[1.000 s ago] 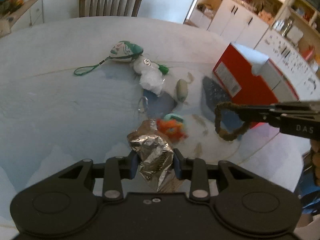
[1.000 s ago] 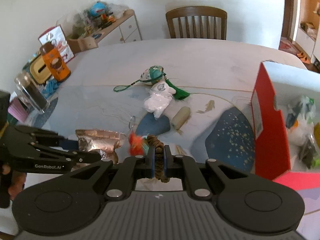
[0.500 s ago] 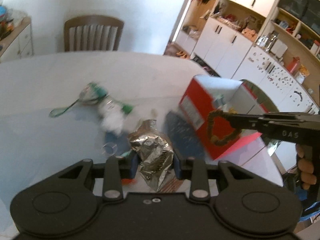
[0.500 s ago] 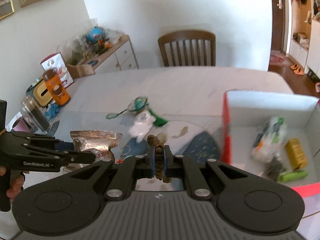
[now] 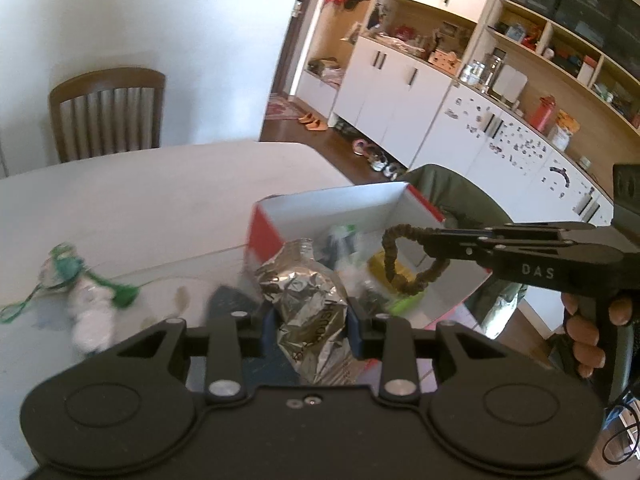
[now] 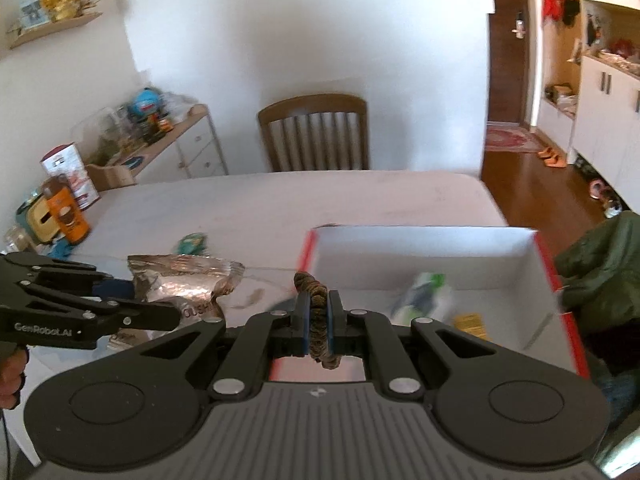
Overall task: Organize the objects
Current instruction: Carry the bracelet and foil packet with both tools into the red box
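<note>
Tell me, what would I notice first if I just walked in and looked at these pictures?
Probably the crinkly silver foil bag, pinched in the left gripper right up front. Next, the brown hair scrunchie dangling from the right gripper above the red box, which already holds a few small things.

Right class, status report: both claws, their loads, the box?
Left claw shut on foil bag. Right claw shut on brown hair tie, over red box. Nothing blocking.

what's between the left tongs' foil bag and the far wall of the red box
In the left wrist view, the box's loose contents lie past the foil bag: a green-and-white packet and a yellow item, both blurred.
</note>
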`<action>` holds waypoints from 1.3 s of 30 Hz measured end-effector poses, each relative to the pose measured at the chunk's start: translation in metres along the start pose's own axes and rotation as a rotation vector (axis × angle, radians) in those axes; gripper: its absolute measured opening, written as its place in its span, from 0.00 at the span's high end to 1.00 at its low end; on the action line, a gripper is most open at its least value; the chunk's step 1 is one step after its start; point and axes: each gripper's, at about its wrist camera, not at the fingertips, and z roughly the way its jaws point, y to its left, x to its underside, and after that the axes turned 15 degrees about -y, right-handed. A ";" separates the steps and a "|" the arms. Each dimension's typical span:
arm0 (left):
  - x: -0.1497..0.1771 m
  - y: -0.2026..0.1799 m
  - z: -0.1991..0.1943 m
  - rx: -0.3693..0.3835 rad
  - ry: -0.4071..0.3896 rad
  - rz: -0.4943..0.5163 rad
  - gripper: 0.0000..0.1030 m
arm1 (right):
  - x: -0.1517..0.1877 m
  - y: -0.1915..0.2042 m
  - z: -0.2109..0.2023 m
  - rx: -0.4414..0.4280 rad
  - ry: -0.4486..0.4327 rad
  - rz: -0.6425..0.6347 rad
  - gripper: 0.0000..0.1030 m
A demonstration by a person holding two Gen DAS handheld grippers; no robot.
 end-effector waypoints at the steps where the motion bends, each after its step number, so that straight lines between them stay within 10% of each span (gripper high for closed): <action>1: -0.001 -0.005 0.005 0.004 -0.001 -0.002 0.68 | -0.001 -0.008 -0.001 0.009 -0.004 0.002 0.93; 17: -0.002 -0.067 0.106 0.019 0.070 -0.015 0.68 | 0.000 -0.118 0.032 0.101 0.029 -0.015 0.93; 39: 0.020 -0.086 0.199 -0.052 0.205 0.003 0.68 | 0.031 -0.135 0.124 0.057 0.209 -0.099 0.93</action>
